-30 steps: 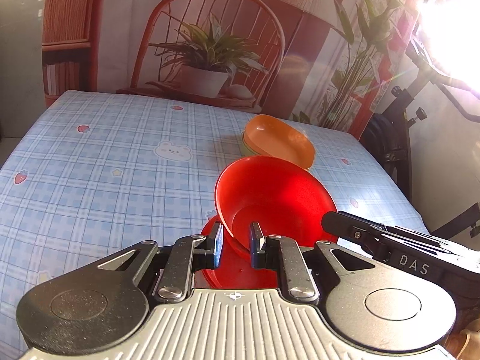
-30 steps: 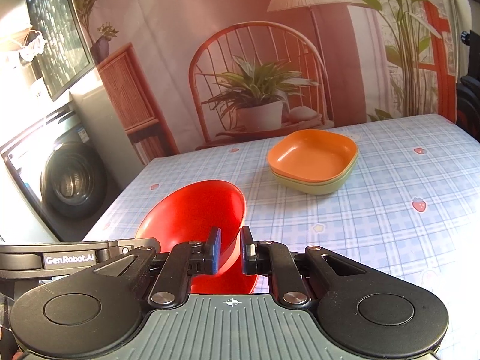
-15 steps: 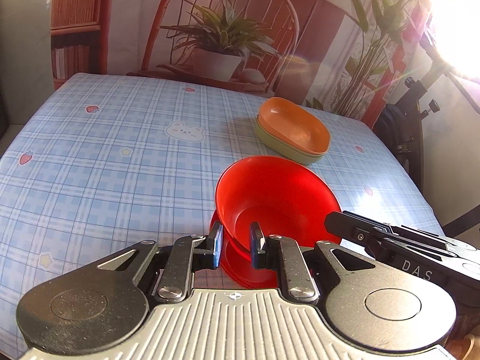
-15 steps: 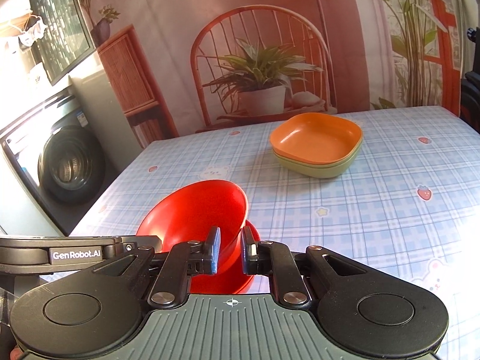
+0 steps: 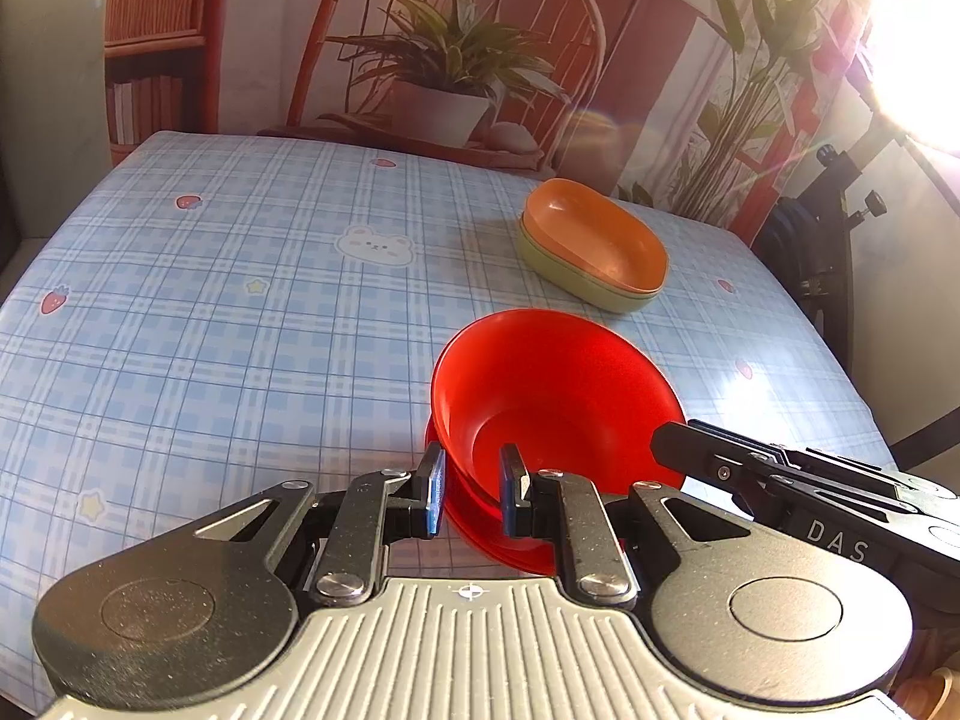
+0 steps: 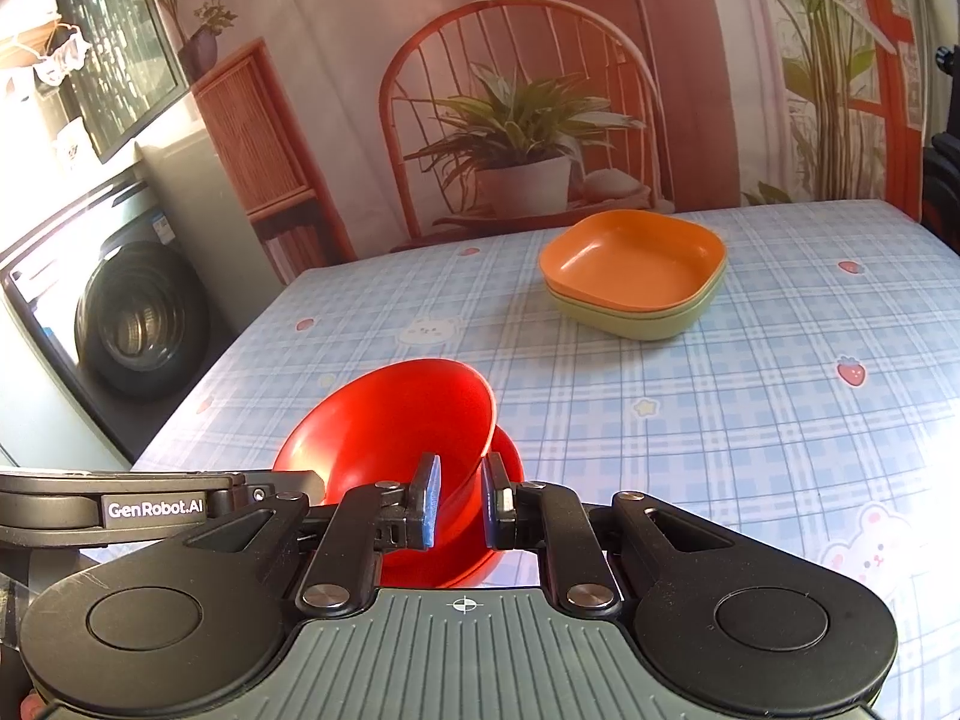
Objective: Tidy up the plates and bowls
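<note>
A red bowl (image 5: pixel 552 384) is held tilted between both grippers, over a second red dish (image 5: pixel 480 531) whose edge shows just beneath it. My left gripper (image 5: pixel 471 489) is shut on the bowl's near-left rim. My right gripper (image 6: pixel 459 498) is shut on the bowl's right rim; the bowl (image 6: pixel 384 426) fills the lower left of that view, the lower red dish (image 6: pixel 507 456) peeking out behind. An orange square dish (image 6: pixel 630 267) sits nested in a green one (image 6: pixel 636 321) farther back on the table.
The table has a blue plaid cloth (image 5: pixel 240 312) with bear and strawberry prints. A washing machine (image 6: pixel 138 318) stands left of the table. A black stand (image 5: pixel 840 204) is at the right edge. A printed backdrop (image 6: pixel 516 120) hangs behind.
Both grippers have lifted slightly and tilted down with the red bowl, so more of the table shows; the bowl stays gripped above the lower red dish.
</note>
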A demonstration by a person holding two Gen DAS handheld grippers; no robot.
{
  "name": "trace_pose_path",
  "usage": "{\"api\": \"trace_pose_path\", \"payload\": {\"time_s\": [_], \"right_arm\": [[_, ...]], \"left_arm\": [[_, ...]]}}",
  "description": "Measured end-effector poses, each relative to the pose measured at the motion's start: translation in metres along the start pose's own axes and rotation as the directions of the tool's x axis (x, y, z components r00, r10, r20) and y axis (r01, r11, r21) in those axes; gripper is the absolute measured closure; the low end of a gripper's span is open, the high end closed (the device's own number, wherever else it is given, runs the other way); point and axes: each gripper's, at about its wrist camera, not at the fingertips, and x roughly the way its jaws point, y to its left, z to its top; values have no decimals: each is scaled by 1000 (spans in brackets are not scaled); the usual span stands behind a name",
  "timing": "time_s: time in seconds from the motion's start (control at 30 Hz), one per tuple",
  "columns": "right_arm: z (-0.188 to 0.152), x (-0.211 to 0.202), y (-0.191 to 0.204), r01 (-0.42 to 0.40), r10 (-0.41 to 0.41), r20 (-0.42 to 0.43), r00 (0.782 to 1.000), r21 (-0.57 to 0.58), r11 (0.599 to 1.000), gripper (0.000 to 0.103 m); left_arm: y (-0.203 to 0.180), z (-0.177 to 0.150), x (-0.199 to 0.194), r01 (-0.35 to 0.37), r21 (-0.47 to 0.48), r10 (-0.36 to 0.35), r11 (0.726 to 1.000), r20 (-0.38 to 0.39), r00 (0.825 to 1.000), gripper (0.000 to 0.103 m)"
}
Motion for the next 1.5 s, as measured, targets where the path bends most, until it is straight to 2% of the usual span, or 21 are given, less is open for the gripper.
{"api": "trace_pose_path", "payload": {"time_s": [0.37, 0.6, 0.97, 1.13, 1.27, 1.37, 1.5], "right_arm": [[-5, 7, -3, 24, -24, -41, 999, -1, 1000, 87], [-7, 8, -4, 30, -30, -49, 998, -1, 1000, 86], [-13, 16, -16, 39, -35, -83, 996, 53, 998, 85], [-16, 21, -17, 43, -39, -70, 997, 62, 997, 85], [-18, 28, -15, 45, -42, -67, 997, 58, 997, 85], [-19, 30, -16, 36, -32, -67, 997, 58, 998, 85], [-20, 30, -17, 27, -22, -66, 998, 69, 997, 86]], "left_arm": [[4, 0, 8, 8, 1, -8, 1000, -26, 1000, 84], [8, -1, 11, 0, -14, 0, 1000, -36, 999, 75], [12, -5, 19, -2, -34, 0, 999, -63, 998, 75], [15, -6, 28, -5, -48, 1, 999, -78, 997, 75], [18, 0, 36, -29, -45, 27, 999, -47, 999, 75], [18, -1, 36, 4, -48, -6, 999, -41, 999, 75], [17, -4, 35, 10, -43, -11, 999, -23, 1000, 78]]}}
